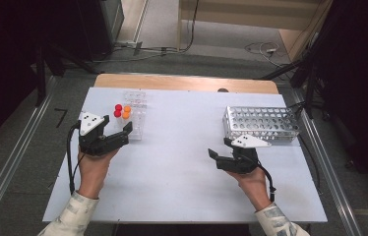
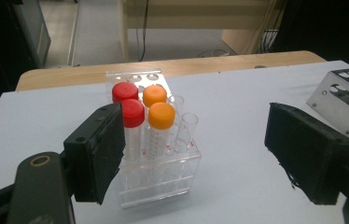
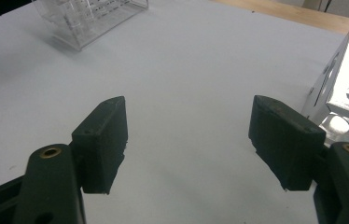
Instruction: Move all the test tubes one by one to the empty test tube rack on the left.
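Left gripper [image 2: 191,154] stood released beside clear rack [image 2: 156,179] near table's [image 1: 182,187] left edge; right gripper [image 3: 189,144] released, idle. Next: likely grasp a capped tube [image 2: 159,128].

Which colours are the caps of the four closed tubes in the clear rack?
Two red caps and two orange caps; the left gripper view shows them best.

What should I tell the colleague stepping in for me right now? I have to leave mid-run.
Left gripper: open, nothing held, just beside the clear rack.
Right gripper: open, nothing held, in front of the metal rack.
Things: two red-capped tubes and two orange-capped tubes stand in the clear rack, with uncapped tubes beside them.
Done: no capped tube can be seen in the metal rack.
Left: probably moving the tubes across.
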